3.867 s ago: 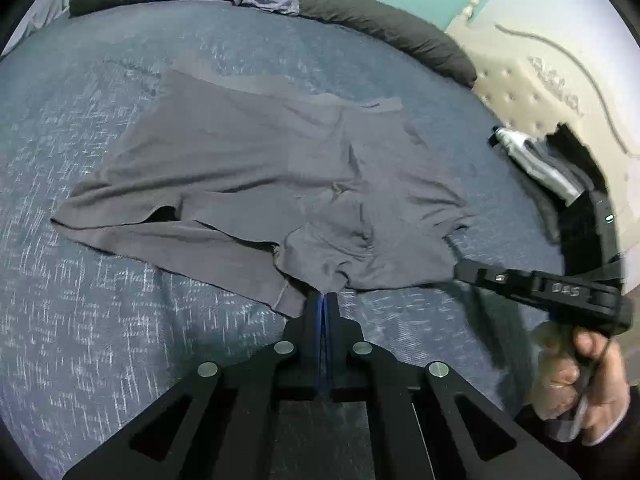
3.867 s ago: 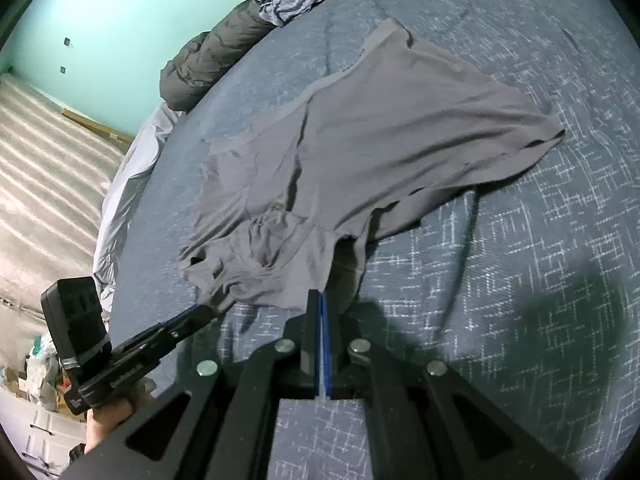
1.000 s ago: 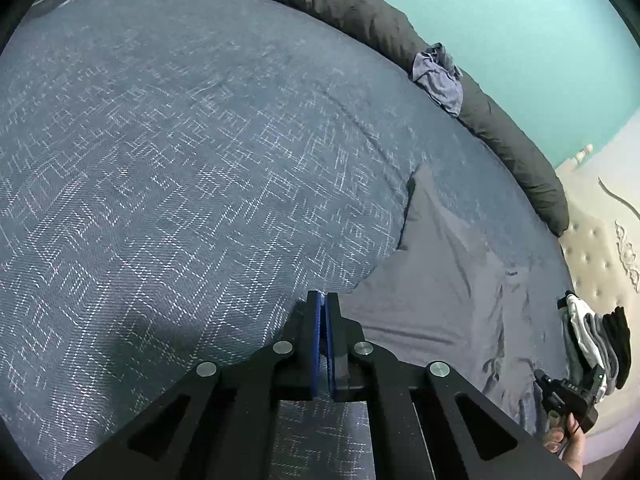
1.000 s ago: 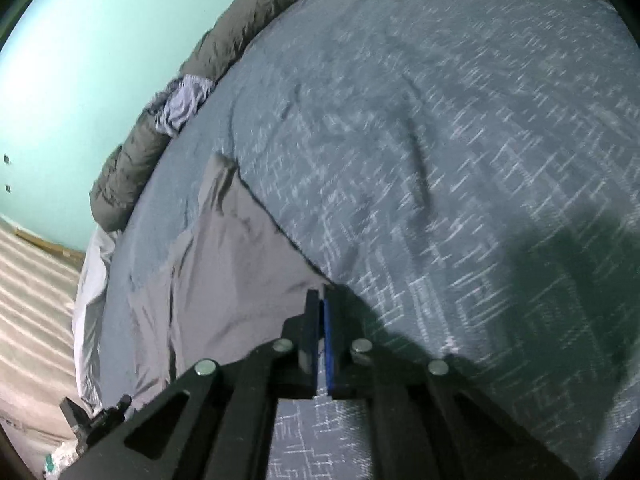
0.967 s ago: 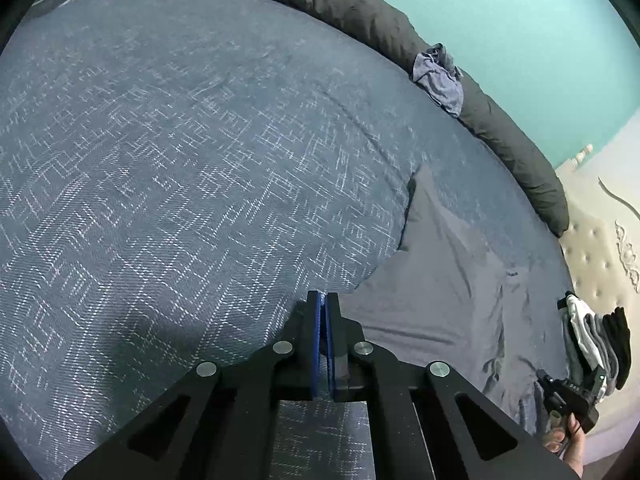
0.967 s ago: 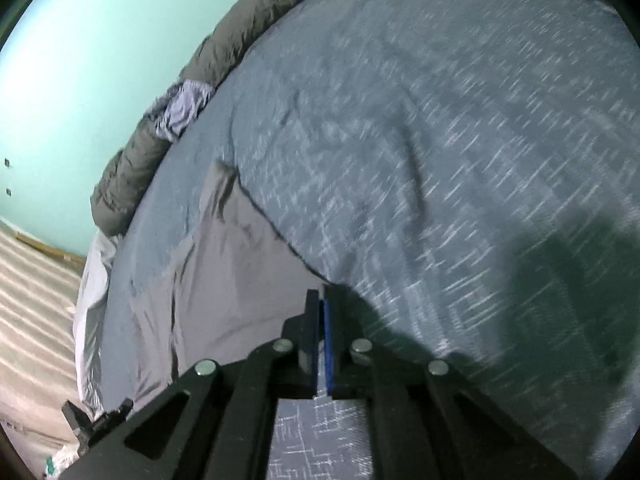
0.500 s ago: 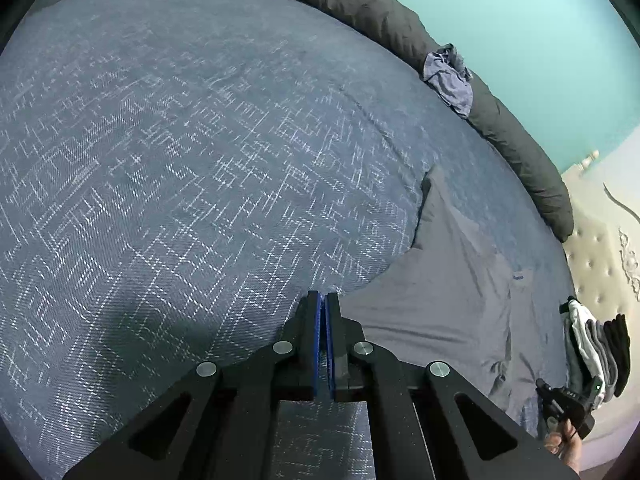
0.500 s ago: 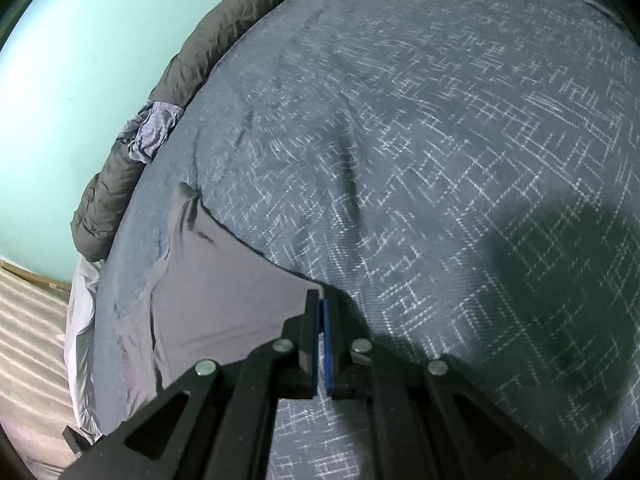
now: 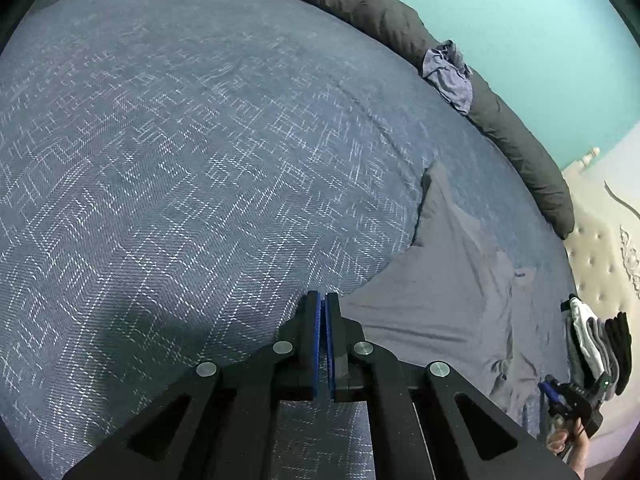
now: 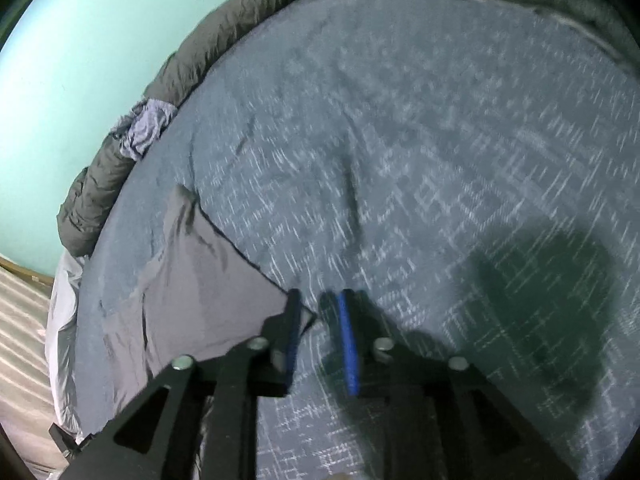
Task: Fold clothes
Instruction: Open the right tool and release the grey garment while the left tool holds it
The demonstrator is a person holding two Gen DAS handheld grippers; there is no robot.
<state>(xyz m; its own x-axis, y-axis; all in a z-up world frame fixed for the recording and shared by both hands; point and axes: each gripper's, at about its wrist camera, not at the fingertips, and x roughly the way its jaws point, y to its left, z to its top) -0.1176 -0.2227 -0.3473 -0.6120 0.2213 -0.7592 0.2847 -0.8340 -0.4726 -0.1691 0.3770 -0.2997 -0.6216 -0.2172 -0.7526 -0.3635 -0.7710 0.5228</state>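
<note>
Where the shorts lie: grey shorts [image 9: 448, 292] flat on the bed [image 9: 180, 160], corner beside each gripper.
Left gripper [image 9: 322, 312]: closed, maybe pinching shorts; cannot tell.
Right gripper [image 10: 320, 316]: wide open, empty.

Grey garment [image 9: 444, 300] on a blue, white-flecked bedspread [image 9: 180, 160]; teal wall [image 9: 540, 20]; possibly lilac cloth [image 9: 446, 74].

Garment [image 9: 448, 304] lies flat on bed cover [image 9: 192, 184], right of L gripper [image 9: 323, 320], left of R gripper [image 10: 320, 316]. Rolled duvet [image 9: 400, 28] runs along far bed edge w/ crumpled cloth [image 9: 448, 76] on it. Sock stack [image 9: 598, 344] far right, beside headboard [image 9: 600, 260].
</note>
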